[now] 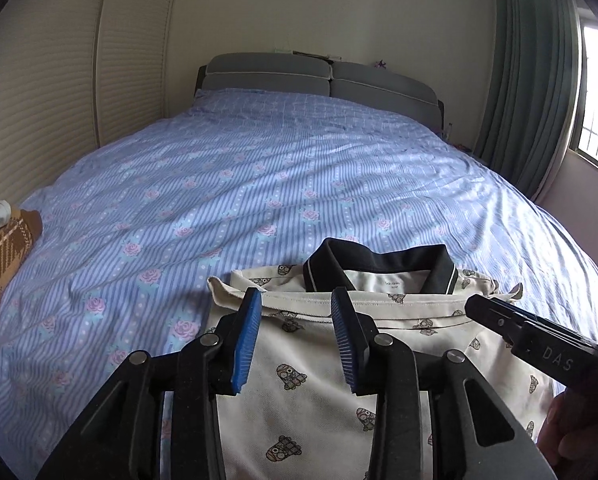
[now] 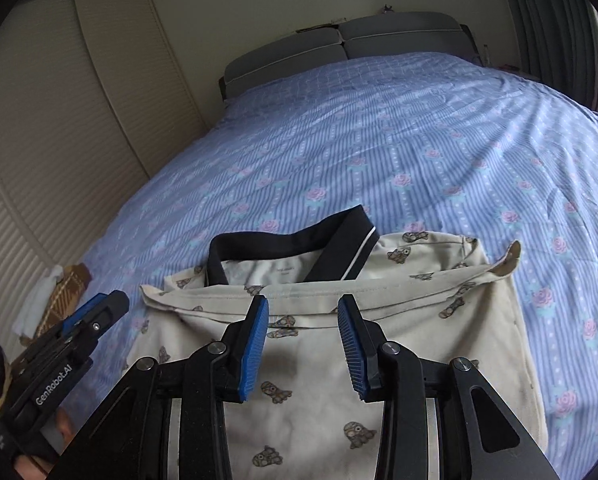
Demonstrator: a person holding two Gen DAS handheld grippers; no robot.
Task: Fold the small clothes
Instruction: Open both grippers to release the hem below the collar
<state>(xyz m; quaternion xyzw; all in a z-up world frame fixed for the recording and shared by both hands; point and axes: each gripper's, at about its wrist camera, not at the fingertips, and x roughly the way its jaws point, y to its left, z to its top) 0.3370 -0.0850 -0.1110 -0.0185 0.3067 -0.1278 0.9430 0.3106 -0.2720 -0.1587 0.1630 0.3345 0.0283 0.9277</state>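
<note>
My left hand-held gripper (image 1: 295, 340) and right hand-held gripper (image 2: 303, 344) hover with jaws apart, gripping nothing, over the folded cream printed polo shirt (image 1: 311, 392) below.

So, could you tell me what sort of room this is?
Most likely a bedroom: a bed with a floral blue sheet, a padded grey headboard, and a curtain beside a window.

White letters "DAS" are showing on the black body of the right gripper (image 1: 495, 316), seen at the right edge of the left wrist view. "GenRobot.AI" is reading in white along the left gripper (image 2: 103, 308) at the near left of the right wrist view. The shirt (image 2: 339, 320) neck label's print is staying too small to read.
</note>
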